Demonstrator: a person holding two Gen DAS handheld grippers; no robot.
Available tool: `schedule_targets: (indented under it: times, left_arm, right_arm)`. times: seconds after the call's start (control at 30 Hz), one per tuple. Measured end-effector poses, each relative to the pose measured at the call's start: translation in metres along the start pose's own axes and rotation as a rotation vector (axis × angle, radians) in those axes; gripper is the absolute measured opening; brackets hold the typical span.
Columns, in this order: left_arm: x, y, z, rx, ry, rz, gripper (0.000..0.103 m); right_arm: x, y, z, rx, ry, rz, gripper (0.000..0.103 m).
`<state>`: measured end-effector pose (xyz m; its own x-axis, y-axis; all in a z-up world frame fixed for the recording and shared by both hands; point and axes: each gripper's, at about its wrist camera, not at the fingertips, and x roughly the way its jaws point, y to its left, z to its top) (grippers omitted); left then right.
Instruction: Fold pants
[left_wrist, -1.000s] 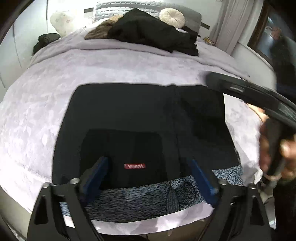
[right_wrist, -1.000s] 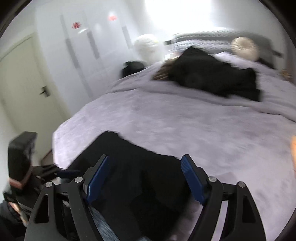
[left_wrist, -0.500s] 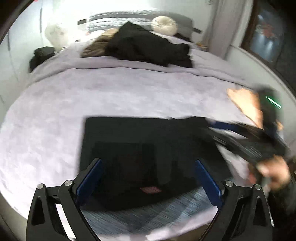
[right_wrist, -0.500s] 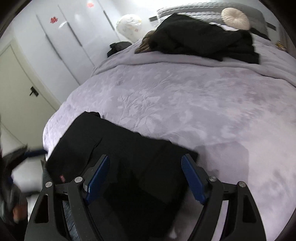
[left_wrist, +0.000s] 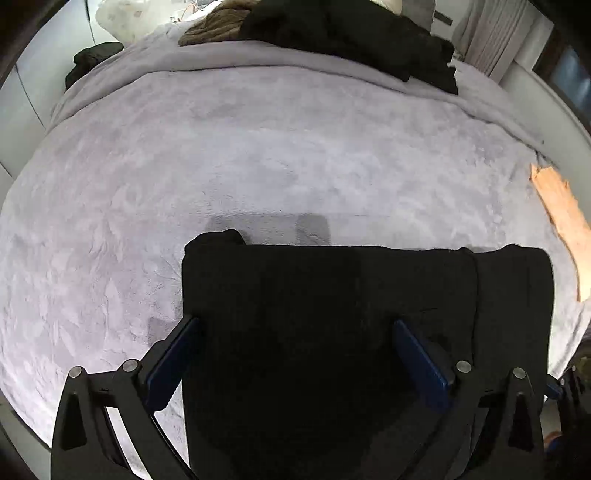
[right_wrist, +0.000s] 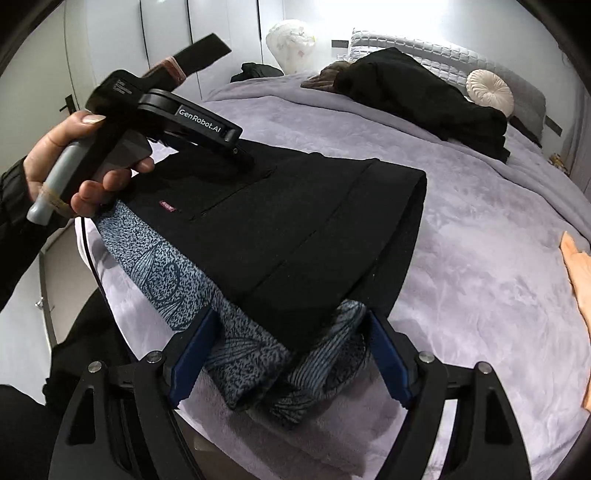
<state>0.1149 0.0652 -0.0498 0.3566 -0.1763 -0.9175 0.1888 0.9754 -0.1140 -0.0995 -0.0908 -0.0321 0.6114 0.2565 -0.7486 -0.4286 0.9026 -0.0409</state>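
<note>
The black pants (left_wrist: 332, 314) lie folded in a rectangle on the near part of the lilac bed (left_wrist: 258, 155). In the right wrist view the pants (right_wrist: 295, 221) rest on a blue-grey patterned garment (right_wrist: 166, 266), with a small red label on them. My left gripper (left_wrist: 295, 354) is open, its blue pads spread just above the black fabric. My right gripper (right_wrist: 291, 354) is open, with the bunched patterned cloth and the pants' near corner between its pads. The left tool and the hand holding it (right_wrist: 110, 147) show over the pants' far side.
A heap of dark clothes (right_wrist: 424, 92) and a round cream cushion (right_wrist: 489, 92) lie at the head of the bed. An orange cloth (left_wrist: 561, 221) lies at the right edge. White wardrobes and a door stand left of the bed.
Both grippers have moved in low over the pants. The left one now looks along the fabric from close up. The right one has come to the near corner and the patterned cloth.
</note>
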Motion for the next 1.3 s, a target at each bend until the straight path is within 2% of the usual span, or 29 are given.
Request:
schedule_targets:
  times: [0.07,0.17,0.27,0.3,0.33,0.4,0.47,0.53,0.7,0.87,1.0,1.07,1.17,1.3]
  left_arm:
    - [-0.019,0.003,-0.005,-0.03,-0.027,-0.008,0.102]
    - [-0.045,0.0,-0.022,-0.026,-0.109,0.02,0.102]
    - [-0.06,-0.005,-0.046,-0.01,-0.158,0.103,0.102]
    - [-0.061,-0.004,-0.051,-0.013,-0.161,0.111,0.102]
    - [-0.063,-0.003,-0.059,-0.022,-0.163,0.117,0.102]
    - [-0.065,0.001,-0.074,-0.055,-0.159,0.115,0.102]
    - [-0.063,0.004,-0.086,-0.078,-0.151,0.123,0.102]
    - [-0.057,0.005,-0.094,-0.086,-0.142,0.125,0.102]
    - [-0.051,0.02,-0.099,-0.157,-0.127,0.052,0.102]
    - [-0.063,0.013,-0.106,-0.116,-0.153,0.102,0.102]
    - [-0.069,0.01,-0.111,-0.097,-0.159,0.091,0.102]
    - [-0.071,0.012,-0.111,-0.089,-0.164,0.081,0.102]
    - [-0.069,0.016,-0.11,-0.089,-0.156,0.074,0.102]
    - [-0.068,0.016,-0.106,-0.08,-0.154,0.075,0.102]
  right_arm:
    - [-0.013,0.0,0.006,-0.004,-0.018,-0.019,0.084]
    - [-0.04,0.007,0.013,-0.04,-0.121,-0.027,0.084]
    - [-0.054,0.015,0.014,-0.045,-0.165,0.074,0.086]
    - [-0.049,0.017,0.012,-0.044,-0.14,0.144,0.087]
    - [-0.044,0.018,0.011,-0.043,-0.116,0.168,0.087]
    - [-0.024,0.019,0.004,-0.044,-0.039,0.155,0.086]
    - [-0.02,0.022,-0.002,-0.054,-0.041,0.123,0.086]
    - [-0.021,0.022,-0.003,-0.057,-0.05,0.129,0.087]
    - [-0.019,0.027,-0.005,-0.089,-0.045,0.117,0.089]
    - [-0.018,0.026,-0.003,-0.088,-0.044,0.102,0.089]
    - [-0.022,0.025,-0.001,-0.075,-0.042,0.096,0.089]
    - [-0.029,0.018,0.002,-0.05,-0.056,0.107,0.089]
    - [-0.039,-0.018,0.006,0.096,-0.093,0.116,0.09]
    - [-0.032,-0.065,-0.001,0.302,-0.046,0.118,0.091]
